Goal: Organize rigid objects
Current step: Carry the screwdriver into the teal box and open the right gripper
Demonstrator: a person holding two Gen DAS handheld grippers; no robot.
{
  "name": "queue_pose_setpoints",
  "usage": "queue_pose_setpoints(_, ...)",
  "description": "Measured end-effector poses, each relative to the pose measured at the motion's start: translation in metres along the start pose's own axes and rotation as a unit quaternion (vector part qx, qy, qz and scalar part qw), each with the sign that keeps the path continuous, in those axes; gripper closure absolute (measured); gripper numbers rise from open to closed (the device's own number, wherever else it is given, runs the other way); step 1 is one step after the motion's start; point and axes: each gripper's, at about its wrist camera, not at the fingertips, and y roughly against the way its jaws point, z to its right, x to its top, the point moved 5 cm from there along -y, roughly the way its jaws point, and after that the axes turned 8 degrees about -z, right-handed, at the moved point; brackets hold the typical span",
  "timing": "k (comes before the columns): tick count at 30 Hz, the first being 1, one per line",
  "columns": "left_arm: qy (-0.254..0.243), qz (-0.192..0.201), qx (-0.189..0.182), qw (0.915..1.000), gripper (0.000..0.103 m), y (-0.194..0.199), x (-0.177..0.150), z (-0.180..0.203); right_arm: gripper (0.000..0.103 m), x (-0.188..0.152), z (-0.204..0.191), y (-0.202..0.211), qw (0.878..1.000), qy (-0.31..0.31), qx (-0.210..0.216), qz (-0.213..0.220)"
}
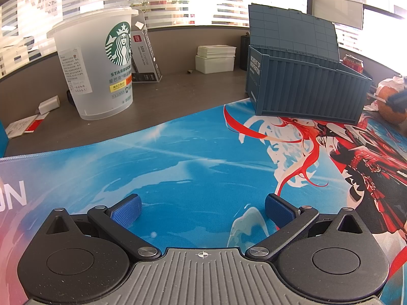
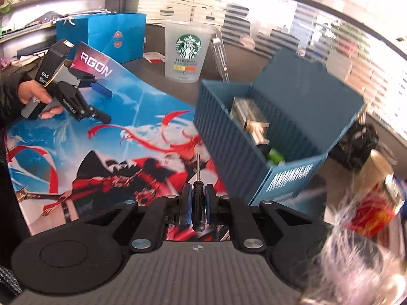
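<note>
Office bench: right hand-held gripper [image 2: 195,204] clamps the screwdriver [image 2: 198,193], shaft pointing ahead, open container box [image 2: 257,137] seemingly up-right; left hand-held gripper [image 1: 202,209] spread, empty.

Box [image 2: 267,127] open-topped, part filled; lid [image 2: 305,86] blocks far side.

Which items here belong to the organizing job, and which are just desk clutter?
In the job:
- screwdriver, clamped in the right gripper
- blue container box, lid open, items already inside
- left gripper, open, holding nothing

Lying about:
- Starbucks cup
- blue paper bag
- red can
- desk mat
</note>
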Motion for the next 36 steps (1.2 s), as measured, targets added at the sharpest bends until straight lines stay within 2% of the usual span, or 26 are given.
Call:
queue_pose_setpoints(8,0.0,0.0,0.0,1.0,0.0,0.0,0.0,0.0,0.093,0.029,0.017,-0.009,1.0,0.012,0.004,0.003)
queue_pose_setpoints(13,0.0,0.0,0.0,1.0,0.0,0.0,0.0,0.0,0.093,0.054,0.031,-0.013,1.0,0.016,0.01,0.021)
queue_pose_setpoints(18,0.0,0.0,0.0,1.0,0.0,0.0,0.0,0.0,0.093,0.086,0.053,-0.036,0.999,0.023,0.015,0.028)
queue_pose_setpoints(23,0.0,0.0,0.0,1.0,0.0,0.0,0.0,0.0,0.093,0.104,0.068,-0.074,0.999,0.027,0.027,0.009)
queue_pose_setpoints(29,0.0,0.0,0.0,1.0,0.0,0.0,0.0,0.0,0.093,0.11,0.069,-0.103,0.999,0.022,0.042,-0.012)
queue_pose_setpoints(34,0.0,0.0,0.0,1.0,0.0,-0.001,0.0,0.0,0.089,0.111,0.066,-0.11,0.999,0.011,0.038,-0.018)
queue_pose_setpoints(36,0.0,0.0,0.0,1.0,0.0,-0.001,0.0,0.0,0.075,0.113,0.064,-0.104,0.999,0.009,0.032,-0.008)
